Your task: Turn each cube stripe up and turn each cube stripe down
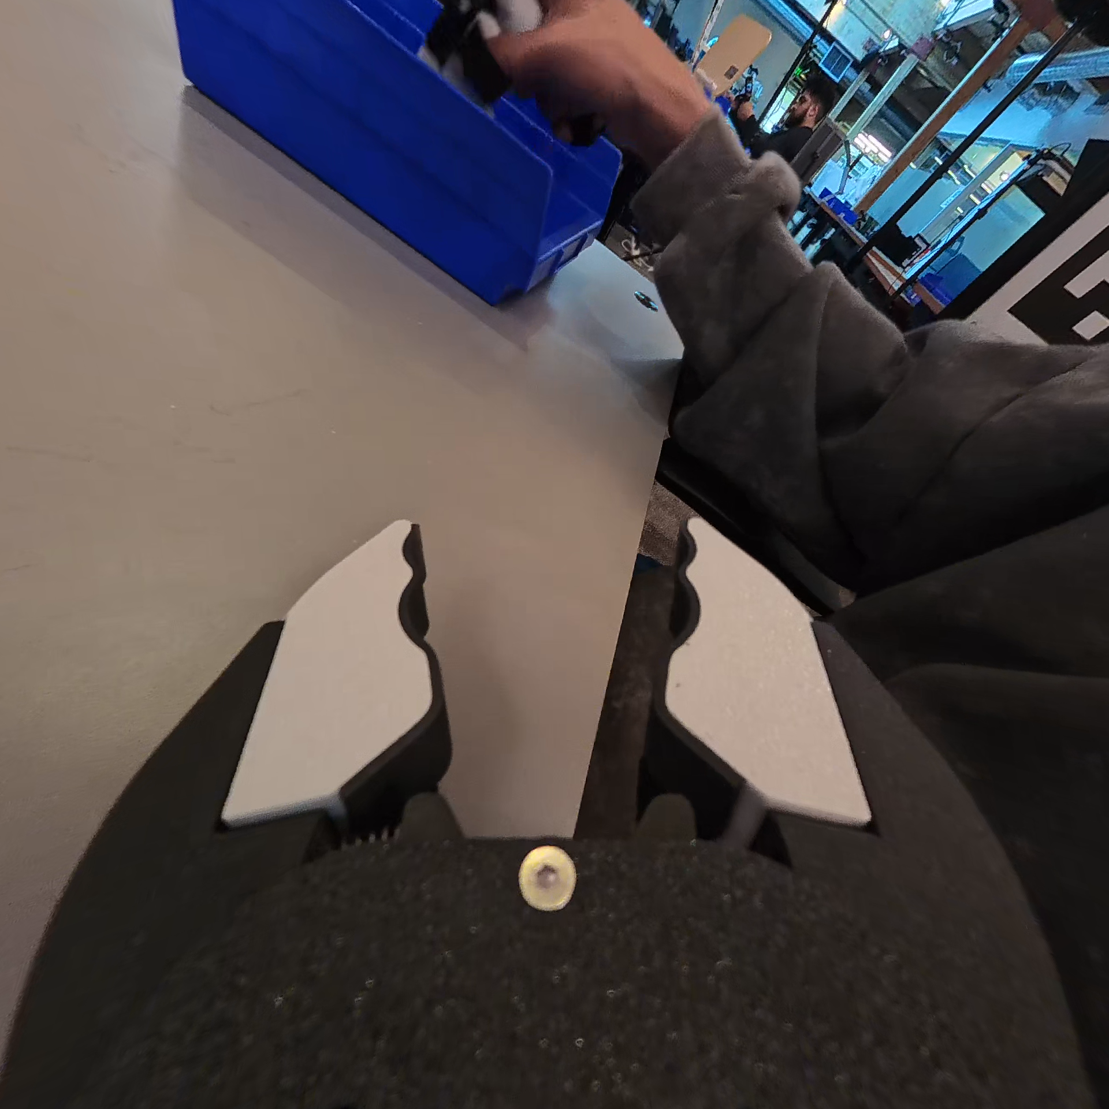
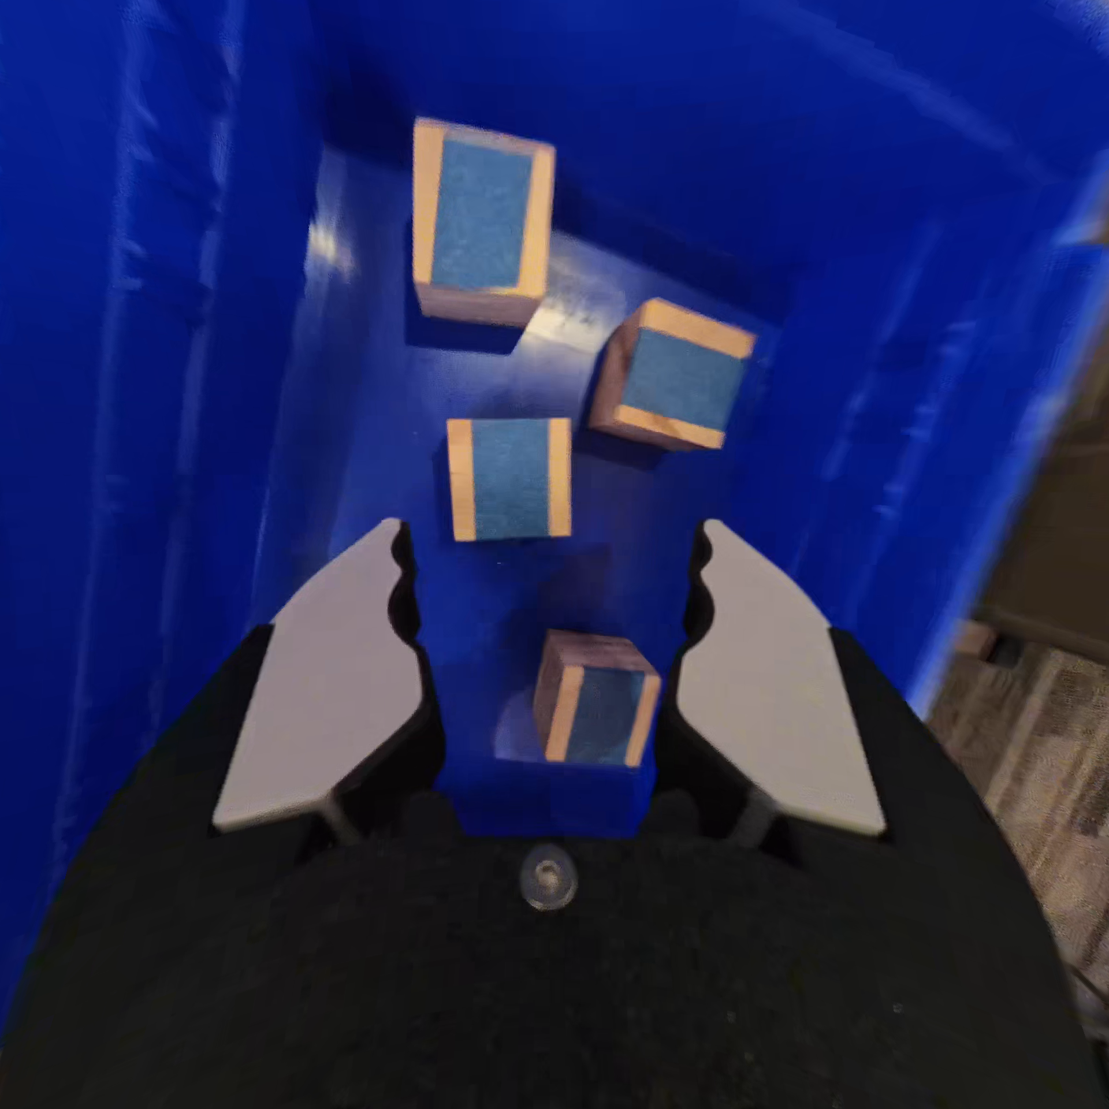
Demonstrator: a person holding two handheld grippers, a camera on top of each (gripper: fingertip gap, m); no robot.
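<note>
Several wooden cubes with a blue stripe lie on the floor of a blue bin (image 2: 180, 360), all stripe up. One cube (image 2: 480, 222) is farthest, one (image 2: 675, 375) sits to the right, one (image 2: 509, 479) is in the middle. The nearest cube (image 2: 597, 699) lies low between my fingers, close to the right one. My right gripper (image 2: 552, 534) is open and empty above the bin. My left gripper (image 1: 549, 531) is open and empty over the table's near edge. The bin (image 1: 372, 138) shows far left in the left wrist view, with a hand (image 1: 594, 66) holding the other gripper over it.
The grey table (image 1: 240, 420) spreads left of my left gripper; its edge (image 1: 636, 570) runs between the fingers. A grey sleeve (image 1: 810, 372) reaches across on the right. Carpeted floor (image 2: 1020, 750) shows past the bin's right wall.
</note>
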